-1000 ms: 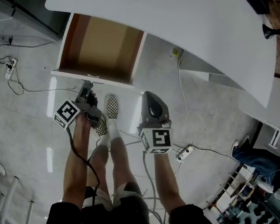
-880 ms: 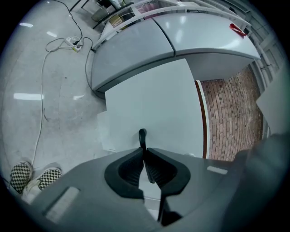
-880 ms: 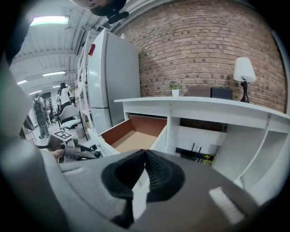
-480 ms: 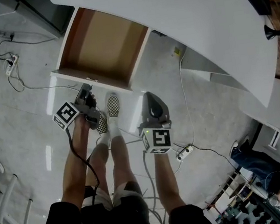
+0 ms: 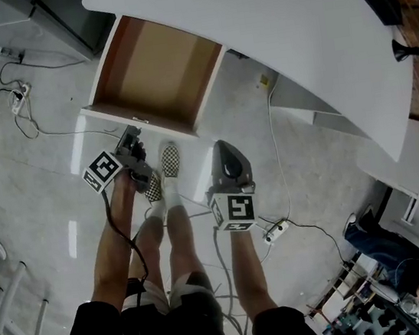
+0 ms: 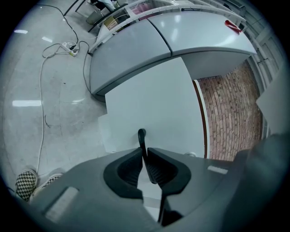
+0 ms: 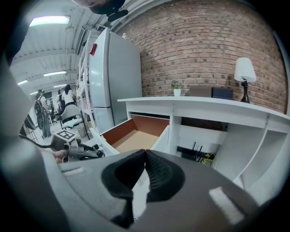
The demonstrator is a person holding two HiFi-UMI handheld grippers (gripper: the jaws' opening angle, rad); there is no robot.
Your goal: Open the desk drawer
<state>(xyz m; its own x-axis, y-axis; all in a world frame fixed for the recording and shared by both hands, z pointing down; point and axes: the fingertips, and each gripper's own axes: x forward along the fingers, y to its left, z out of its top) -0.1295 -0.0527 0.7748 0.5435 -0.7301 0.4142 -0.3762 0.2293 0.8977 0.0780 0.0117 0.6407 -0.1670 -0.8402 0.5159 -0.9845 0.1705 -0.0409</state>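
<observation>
The drawer (image 5: 155,68) is pulled well out from under the white table (image 5: 283,29), and its inside shows reddish-brown walls and a lighter brown bottom panel. On its white front sits a thin dark handle (image 6: 141,134). The left gripper (image 6: 144,153) has its fingers (image 6: 159,171) clenched on this handle, which sticks up from between them. Seen from the head view, this gripper sits right at the drawer's front edge, held out on the person's left arm. The right gripper (image 7: 145,153) hangs apart from the drawer, above the floor (image 5: 35,195) and to the right of the drawer front. Its fingers (image 7: 158,174) are pressed together with nothing between them, and it points toward the open drawer and the table's white leg panels. Just below the drawer front a checkered shoe (image 5: 167,159) stands on the glossy floor, between the two grippers. One power strip (image 5: 277,230) lies near the right gripper, and another (image 5: 15,97) lies well off to the left of the drawer. Beyond the table are a brick wall (image 7: 204,45), a lamp (image 7: 244,72) on the tabletop, and a tall refrigerator (image 7: 115,86) to the left.
</observation>
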